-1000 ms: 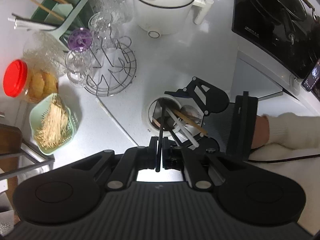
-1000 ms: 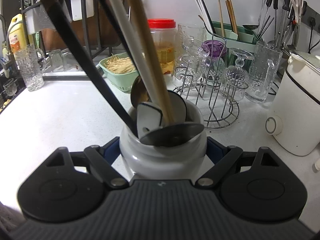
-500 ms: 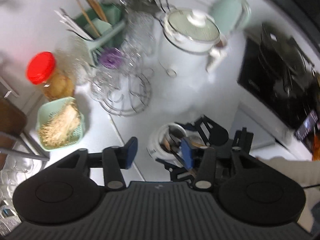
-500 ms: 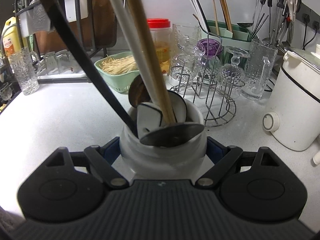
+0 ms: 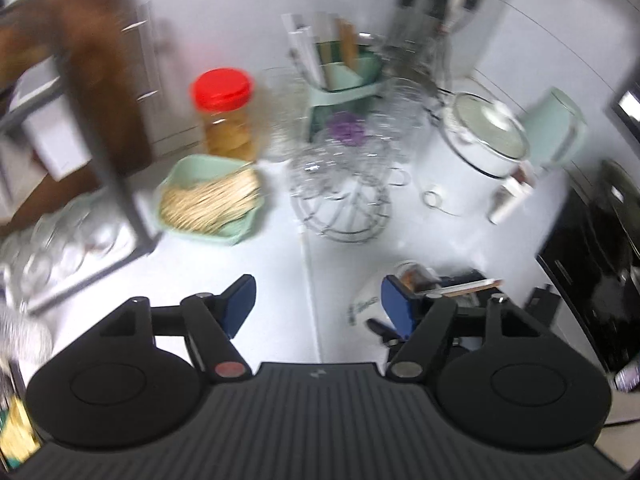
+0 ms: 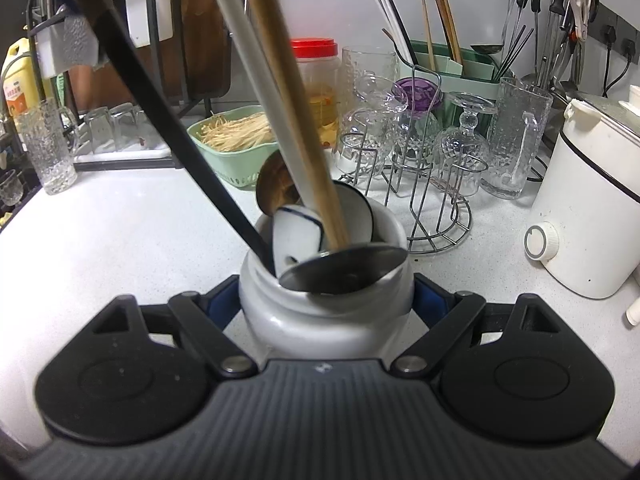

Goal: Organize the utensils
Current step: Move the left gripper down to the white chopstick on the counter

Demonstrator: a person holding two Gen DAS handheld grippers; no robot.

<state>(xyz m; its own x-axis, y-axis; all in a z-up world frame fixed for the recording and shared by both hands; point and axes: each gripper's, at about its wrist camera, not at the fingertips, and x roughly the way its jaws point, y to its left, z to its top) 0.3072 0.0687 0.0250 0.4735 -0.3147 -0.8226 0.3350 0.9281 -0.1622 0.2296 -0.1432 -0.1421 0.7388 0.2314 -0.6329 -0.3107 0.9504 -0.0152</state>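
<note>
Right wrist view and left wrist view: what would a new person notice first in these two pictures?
First, the white ceramic jar clamped in the right gripper, with a black handle, white handle and wooden handle leaning out towards the camera. Behind it, the red-lidded jar stands beside the green basket. In the blurred left wrist view, the left gripper is opening, with nothing between its blue pads.

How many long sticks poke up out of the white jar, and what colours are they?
black handle: 1
white handle: 1
brown wooden handle: 1
Total: 3, all standing in the white jar.
</note>
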